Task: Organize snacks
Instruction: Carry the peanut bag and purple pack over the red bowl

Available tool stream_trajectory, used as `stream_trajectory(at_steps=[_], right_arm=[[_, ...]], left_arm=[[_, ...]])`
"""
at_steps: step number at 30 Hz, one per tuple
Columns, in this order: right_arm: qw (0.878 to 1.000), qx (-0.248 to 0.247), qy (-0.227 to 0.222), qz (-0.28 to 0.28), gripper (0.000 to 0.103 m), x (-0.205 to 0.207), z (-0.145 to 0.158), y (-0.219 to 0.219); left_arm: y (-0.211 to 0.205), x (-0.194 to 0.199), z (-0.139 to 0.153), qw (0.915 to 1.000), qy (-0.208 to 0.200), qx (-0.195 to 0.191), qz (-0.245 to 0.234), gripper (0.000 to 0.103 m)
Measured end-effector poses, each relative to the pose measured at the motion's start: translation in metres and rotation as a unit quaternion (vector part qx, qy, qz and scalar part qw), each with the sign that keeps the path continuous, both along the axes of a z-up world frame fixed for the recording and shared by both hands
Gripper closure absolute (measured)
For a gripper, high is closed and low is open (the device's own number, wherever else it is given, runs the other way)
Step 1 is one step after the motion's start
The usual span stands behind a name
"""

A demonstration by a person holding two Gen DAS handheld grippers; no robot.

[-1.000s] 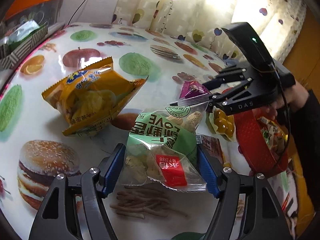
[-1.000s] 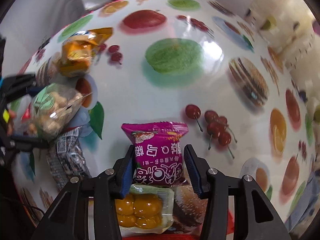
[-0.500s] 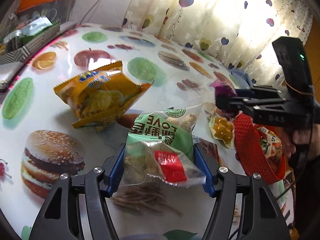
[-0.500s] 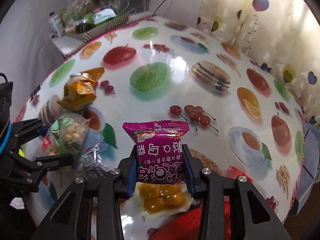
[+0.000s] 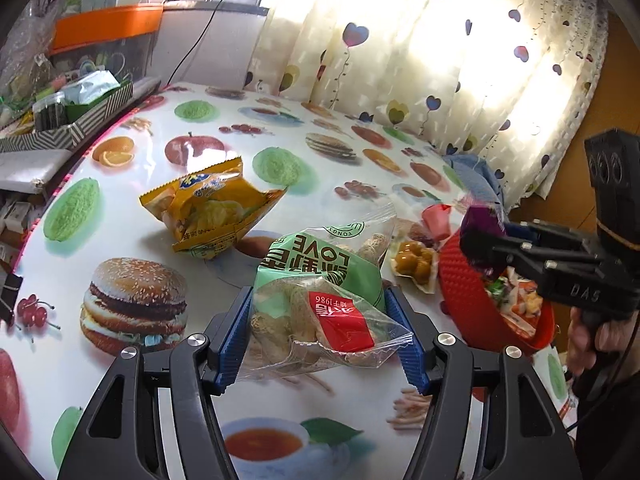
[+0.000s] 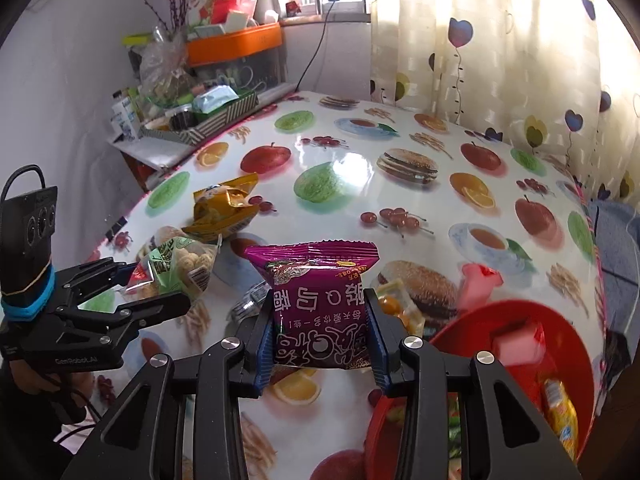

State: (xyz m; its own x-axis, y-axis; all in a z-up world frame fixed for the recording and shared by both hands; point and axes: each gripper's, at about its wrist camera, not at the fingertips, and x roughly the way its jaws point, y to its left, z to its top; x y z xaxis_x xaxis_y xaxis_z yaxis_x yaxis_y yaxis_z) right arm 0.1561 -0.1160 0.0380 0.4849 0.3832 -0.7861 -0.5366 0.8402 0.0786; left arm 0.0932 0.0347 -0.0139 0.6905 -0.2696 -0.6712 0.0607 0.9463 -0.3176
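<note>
The right gripper (image 6: 320, 344), clamping the purple packet (image 6: 316, 308), is nearest the red basket (image 6: 576, 360) just right; the left gripper (image 5: 324, 332) grips the peanut bag (image 5: 320, 292).

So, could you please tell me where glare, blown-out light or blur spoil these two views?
Left wrist view: the backlit curtain is blown out, and the purple snack packet in the right gripper is smeared by motion. Right wrist view: window glare whitens the glossy tablecloth, the curtain's right side washes out, and the pink packet inside the red bowl is blurred; fisheye bends both table edges.
</note>
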Motion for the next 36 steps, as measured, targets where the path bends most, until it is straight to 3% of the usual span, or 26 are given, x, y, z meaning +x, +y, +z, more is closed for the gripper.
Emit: stream_trajectory(at_steps=[13, 36], right_arm=[[0.998, 0.033, -0.012, -0.045, 0.066, -0.047, 0.008, -0.027], [0.995, 0.047, -0.019, -0.088, 0.066, -0.057, 0.013, -0.067]], left_arm=[[-0.028, -0.017, 0.026, 0.999, -0.026, 0.01, -0.034, 0.038], [-0.078, -0.003, 0.036, 0.9944, -0.039, 0.016, -0.097, 0.038]])
